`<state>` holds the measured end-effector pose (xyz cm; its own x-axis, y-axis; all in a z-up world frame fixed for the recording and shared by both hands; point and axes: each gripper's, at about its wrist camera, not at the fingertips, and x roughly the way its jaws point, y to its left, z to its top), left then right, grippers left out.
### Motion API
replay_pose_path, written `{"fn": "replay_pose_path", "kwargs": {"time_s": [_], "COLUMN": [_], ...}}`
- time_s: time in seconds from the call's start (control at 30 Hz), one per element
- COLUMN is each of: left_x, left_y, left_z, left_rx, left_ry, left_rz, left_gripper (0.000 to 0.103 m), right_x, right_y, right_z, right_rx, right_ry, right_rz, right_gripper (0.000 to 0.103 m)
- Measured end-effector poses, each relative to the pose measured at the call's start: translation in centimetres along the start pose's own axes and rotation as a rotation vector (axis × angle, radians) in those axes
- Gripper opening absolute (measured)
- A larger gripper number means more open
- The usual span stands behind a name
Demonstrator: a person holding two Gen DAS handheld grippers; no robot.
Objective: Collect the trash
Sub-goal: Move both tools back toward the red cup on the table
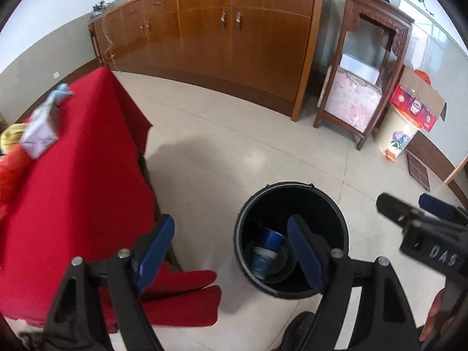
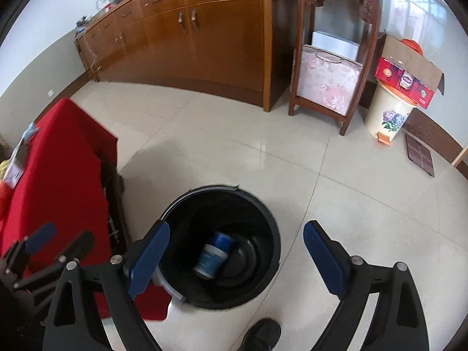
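Observation:
A black bucket (image 1: 295, 186) stands on the tiled floor beside a table draped in red cloth (image 1: 73, 175). A blue and white can (image 1: 266, 252) lies on its side at the bucket's bottom, also seen as the can (image 2: 215, 254) in the bucket (image 2: 219, 189) from the right wrist. My left gripper (image 1: 231, 251) hangs open above the bucket's left rim, with nothing between its blue pads. My right gripper (image 2: 237, 260) is open wide over the bucket's right side, also empty. A white paper carton (image 1: 39, 134) and a crumpled blue scrap (image 1: 61, 92) lie on the red cloth.
A long wooden sideboard (image 1: 228, 38) lines the far wall. Right of it are a carved stand (image 2: 336, 58) holding a pink floral box, a cream pedal bin (image 2: 386, 117) topped by a cardboard box, and a brown mat (image 2: 419, 158). A dark shoe (image 2: 261, 336) is near the bucket.

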<state>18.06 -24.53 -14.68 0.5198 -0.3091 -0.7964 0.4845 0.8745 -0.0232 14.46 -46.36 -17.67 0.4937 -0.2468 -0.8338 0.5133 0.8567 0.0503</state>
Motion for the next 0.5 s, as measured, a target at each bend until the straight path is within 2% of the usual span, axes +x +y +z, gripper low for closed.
{"fn": "replay_pose_path", "kwargs": {"time_s": [0.07, 0.13, 0.27, 0.5], "left_x": [-1.7, -3.5, -6.4, -11.6], "left_y": [1.2, 2.8, 5.7, 11.1], "left_z": [0.0, 0.0, -0.1, -1.1], "left_rx": [-0.022, -0.055, -0.115, -0.2], "left_ry": [-0.011, -0.028, -0.069, -0.155], "left_rz": [0.001, 0.012, 0.049, 0.159], "left_gripper": [0.081, 0.081, 0.082, 0.083], "right_x": [-1.3, -3.1, -6.3, -11.3], "right_y": [1.1, 2.5, 5.7, 10.3], "right_z": [-0.2, -0.5, -1.1, -1.2], "right_rx": [-0.028, -0.078, -0.171, -0.229], "right_ry": [0.004, -0.031, -0.101, -0.199], "right_rz": [-0.007, 0.004, 0.087, 0.287], "right_gripper": [0.094, 0.094, 0.095, 0.095]}}
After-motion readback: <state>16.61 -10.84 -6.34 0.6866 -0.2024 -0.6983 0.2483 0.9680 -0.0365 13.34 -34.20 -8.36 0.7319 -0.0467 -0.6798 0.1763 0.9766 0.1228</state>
